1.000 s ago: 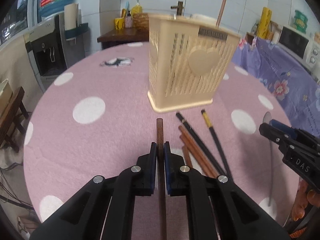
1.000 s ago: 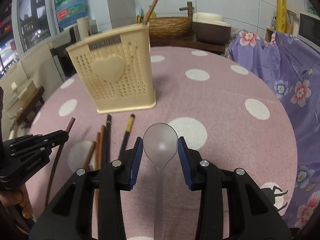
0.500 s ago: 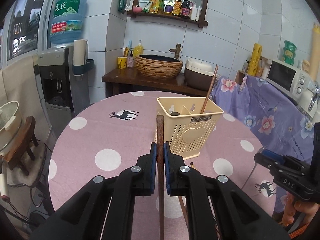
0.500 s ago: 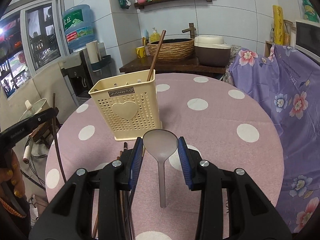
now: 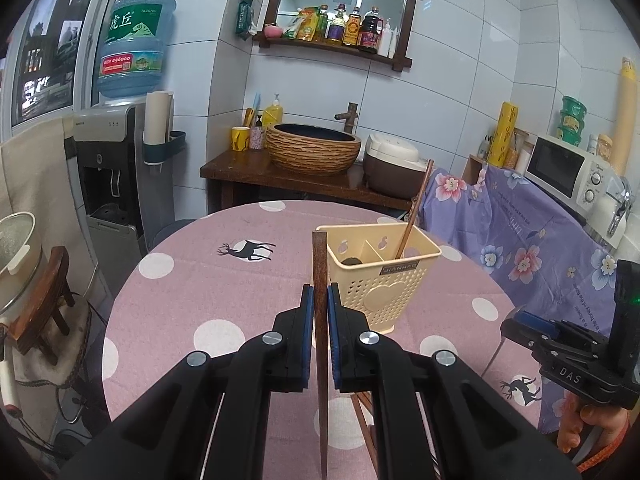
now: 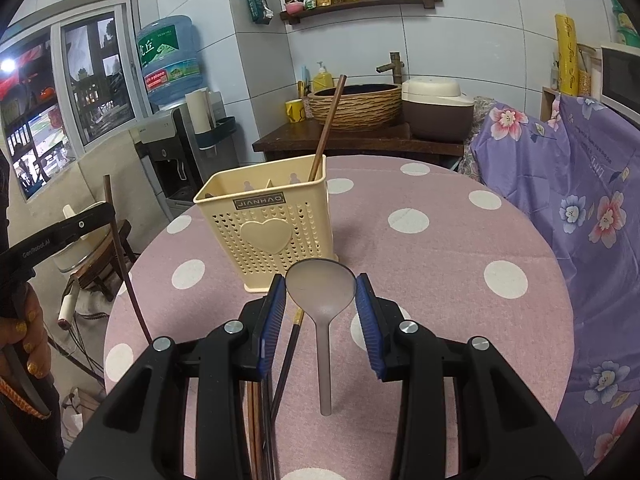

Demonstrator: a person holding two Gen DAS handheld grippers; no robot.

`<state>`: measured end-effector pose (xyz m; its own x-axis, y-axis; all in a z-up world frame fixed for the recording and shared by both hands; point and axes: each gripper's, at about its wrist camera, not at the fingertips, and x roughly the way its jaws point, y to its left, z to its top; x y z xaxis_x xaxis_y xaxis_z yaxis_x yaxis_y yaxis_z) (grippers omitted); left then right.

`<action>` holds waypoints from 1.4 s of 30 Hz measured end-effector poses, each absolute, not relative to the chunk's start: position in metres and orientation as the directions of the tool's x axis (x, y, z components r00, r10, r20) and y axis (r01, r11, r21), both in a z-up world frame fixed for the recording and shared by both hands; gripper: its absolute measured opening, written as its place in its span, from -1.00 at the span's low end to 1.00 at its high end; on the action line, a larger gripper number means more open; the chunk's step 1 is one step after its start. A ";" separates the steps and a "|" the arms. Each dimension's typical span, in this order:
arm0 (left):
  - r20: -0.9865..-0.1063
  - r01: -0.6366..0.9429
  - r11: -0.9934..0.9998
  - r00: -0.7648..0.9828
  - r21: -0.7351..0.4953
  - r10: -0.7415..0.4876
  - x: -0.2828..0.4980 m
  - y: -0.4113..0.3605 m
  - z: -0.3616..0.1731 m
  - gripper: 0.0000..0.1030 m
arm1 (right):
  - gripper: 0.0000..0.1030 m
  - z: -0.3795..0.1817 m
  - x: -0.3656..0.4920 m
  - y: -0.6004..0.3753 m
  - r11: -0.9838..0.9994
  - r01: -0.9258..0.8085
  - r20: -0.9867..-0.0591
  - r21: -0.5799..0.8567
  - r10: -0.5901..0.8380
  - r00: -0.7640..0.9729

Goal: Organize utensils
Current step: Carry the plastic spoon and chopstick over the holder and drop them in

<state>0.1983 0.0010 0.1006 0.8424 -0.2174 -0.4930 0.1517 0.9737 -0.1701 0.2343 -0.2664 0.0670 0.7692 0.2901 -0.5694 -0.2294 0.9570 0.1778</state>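
Both tongs are now up in the air, and a second ago they were down low by the table. Left gripper [image 5: 319,312] is squeezed tight on one brown chopstick [image 5: 320,280], which stands straight up between its blue pads. Right gripper [image 6: 321,308] is squeezed on the round bowl of a grey spoon [image 6: 322,292], and the spoon's handle hangs down free.

So both things have been lifted off the pink spotty table [image 6: 440,248]. That part looks done.

Ahead stands the cream basket [image 6: 268,232], upright on the table, and a little way in front of both grippers. One chopstick [image 6: 328,128] already leans in its back corner. More chopsticks [image 6: 292,344] lie flat on the table in front of the basket.

Next, I think, the chopstick and spoon need to go over the basket and drop into its boxes.
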 end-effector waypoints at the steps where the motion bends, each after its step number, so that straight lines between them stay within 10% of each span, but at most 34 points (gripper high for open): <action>1: -0.489 0.156 0.973 0.844 -0.170 -0.221 0.199 0.002 0.104 -0.84 | -0.29 0.069 0.235 -0.266 0.957 -0.231 -0.567 0.178 0.292 0.770; 22: -0.172 0.110 0.979 0.975 -0.174 -0.140 0.280 -0.025 0.246 -0.84 | -0.29 0.226 0.332 -0.232 0.955 -0.233 -0.302 0.183 0.280 0.911; 42: -0.362 0.096 0.978 0.919 -0.184 -0.158 0.315 -0.040 0.108 -0.84 | -0.29 0.081 0.355 -0.201 0.982 -0.170 -0.448 0.081 0.188 0.874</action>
<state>0.3152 -0.0405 0.1081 0.9185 -0.1583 -0.3623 0.0962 0.9783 -0.1835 0.3550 -0.2009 0.0811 0.8741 0.1884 -0.4477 -0.1700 0.9821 0.0814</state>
